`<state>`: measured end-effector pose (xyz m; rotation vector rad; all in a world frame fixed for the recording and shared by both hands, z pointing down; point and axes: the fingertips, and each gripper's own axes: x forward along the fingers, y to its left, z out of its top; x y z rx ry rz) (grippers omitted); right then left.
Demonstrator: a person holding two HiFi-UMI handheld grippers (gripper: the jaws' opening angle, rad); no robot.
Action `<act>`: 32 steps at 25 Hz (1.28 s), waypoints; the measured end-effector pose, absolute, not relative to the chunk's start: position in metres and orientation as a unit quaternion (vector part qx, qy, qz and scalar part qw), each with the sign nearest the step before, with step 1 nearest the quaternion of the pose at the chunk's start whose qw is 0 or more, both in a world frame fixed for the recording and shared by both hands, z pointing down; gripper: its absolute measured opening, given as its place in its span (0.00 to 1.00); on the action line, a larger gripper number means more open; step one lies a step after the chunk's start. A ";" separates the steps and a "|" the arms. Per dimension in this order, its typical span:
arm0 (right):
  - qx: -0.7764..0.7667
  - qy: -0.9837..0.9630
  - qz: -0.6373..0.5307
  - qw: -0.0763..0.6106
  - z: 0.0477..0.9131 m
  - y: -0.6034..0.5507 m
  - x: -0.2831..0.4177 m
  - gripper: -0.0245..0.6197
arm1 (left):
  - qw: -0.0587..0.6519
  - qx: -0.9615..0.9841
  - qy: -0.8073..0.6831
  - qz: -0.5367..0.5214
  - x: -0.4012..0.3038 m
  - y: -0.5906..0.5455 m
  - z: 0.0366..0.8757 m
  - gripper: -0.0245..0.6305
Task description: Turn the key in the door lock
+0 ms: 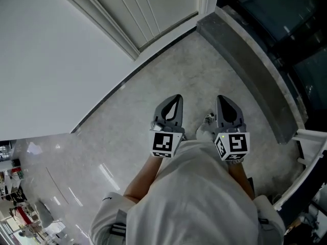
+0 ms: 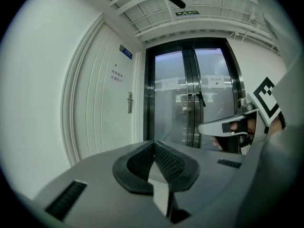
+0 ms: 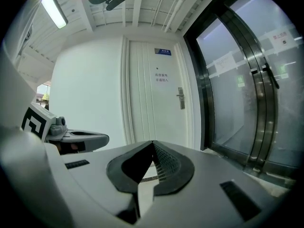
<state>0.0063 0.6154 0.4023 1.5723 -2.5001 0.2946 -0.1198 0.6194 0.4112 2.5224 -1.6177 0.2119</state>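
1. My left gripper [image 2: 153,145] has its jaws together, with nothing between them.
2. My right gripper [image 3: 153,144] is closed too, and empty.
3. The door [image 3: 156,108] stands at frame centre. Its lock [image 3: 180,99] is well apart from both grippers.

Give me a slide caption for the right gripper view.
Shut, empty right gripper points toward the white door with its lever handle.

The closed white door [image 3: 152,108] carries its silver door lock [image 3: 180,99], an upright plate, by its right edge.
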 end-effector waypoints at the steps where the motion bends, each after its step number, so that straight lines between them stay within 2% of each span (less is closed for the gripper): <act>1: 0.524 -0.842 0.099 0.086 0.402 0.608 0.011 0.04 | 0.069 0.836 -0.540 0.070 -0.115 0.613 0.410 0.05; 16: 0.484 -0.868 0.090 0.062 0.392 0.516 0.109 0.04 | 0.049 0.812 -0.578 0.064 -0.008 0.531 0.395 0.05; 32: 0.519 -0.845 0.121 0.044 0.403 0.469 0.169 0.04 | 0.041 0.821 -0.564 0.080 0.040 0.477 0.392 0.05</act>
